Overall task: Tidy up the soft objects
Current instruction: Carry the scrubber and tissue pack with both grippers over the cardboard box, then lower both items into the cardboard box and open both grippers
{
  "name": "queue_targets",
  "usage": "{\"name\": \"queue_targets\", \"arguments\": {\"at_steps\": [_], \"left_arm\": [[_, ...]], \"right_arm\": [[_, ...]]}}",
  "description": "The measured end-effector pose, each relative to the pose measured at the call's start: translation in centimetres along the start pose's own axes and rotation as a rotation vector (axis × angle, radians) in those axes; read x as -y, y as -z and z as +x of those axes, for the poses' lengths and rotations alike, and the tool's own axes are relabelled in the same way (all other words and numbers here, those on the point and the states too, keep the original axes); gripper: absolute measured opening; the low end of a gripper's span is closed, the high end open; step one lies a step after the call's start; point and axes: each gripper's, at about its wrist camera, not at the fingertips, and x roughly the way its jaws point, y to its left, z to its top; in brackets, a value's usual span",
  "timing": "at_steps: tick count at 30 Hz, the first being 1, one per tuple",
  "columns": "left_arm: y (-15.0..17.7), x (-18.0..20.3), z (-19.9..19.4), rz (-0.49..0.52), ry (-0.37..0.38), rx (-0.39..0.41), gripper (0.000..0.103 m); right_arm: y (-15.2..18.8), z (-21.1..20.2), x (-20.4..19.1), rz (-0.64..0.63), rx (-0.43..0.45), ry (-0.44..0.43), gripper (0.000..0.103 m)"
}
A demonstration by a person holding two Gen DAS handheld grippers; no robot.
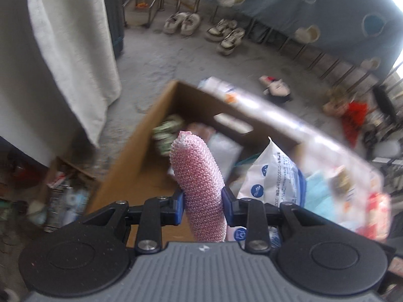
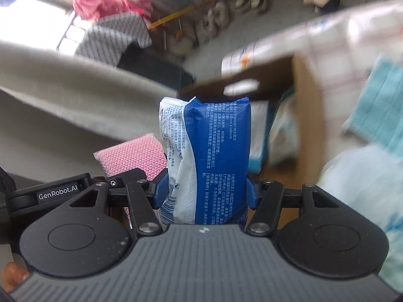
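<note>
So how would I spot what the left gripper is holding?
Find the open cardboard box on the floor. Above its near end, the left gripper pinches a pink sponge standing upright. Its bumpy pink mesh sets it apart from the smooth blue-and-white packet beside it.

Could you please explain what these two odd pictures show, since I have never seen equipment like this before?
A person holds two hand-held grippers, each carrying a wide-angle camera that looks along its fingers; the black and grey parts at the bottom are the tools themselves. In the left camera's picture, the left gripper clamps a pink mesh sponge above an open cardboard box of soft goods. In the right camera's picture, the right gripper grips a blue-and-white wipes packet. Shoes lie on the floor behind.
</note>
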Motion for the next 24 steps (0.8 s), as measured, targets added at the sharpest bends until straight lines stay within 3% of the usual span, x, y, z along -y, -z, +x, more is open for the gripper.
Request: {"name": "queue_targets", "arguments": {"at_steps": [4,13,18,24], "left_arm": [[0.1,-1.9,4.0,0.130,-0.076,-0.078,0.031],[0.6,-2.7,11.8,0.296,-0.101,-0.212,0.032],[0.4,-2.5,13.3,0.371,-0.142,-0.203,0.034],[0.1,-3.3,14.5,0.380,-0.145,-0.234,0.038]], "right_arm": [[1.8,4.8,-1.2,-0.006,-0.066,0.058,0.057],[3.5,11.7,0.2,0.042,-0.143,0.156,0.057],[3.2,14.3,0.9,0.060,-0.147,0.142,0.058],[1.9,17.8,4.1,0.118,-0.212,0.149,0.062]]}}
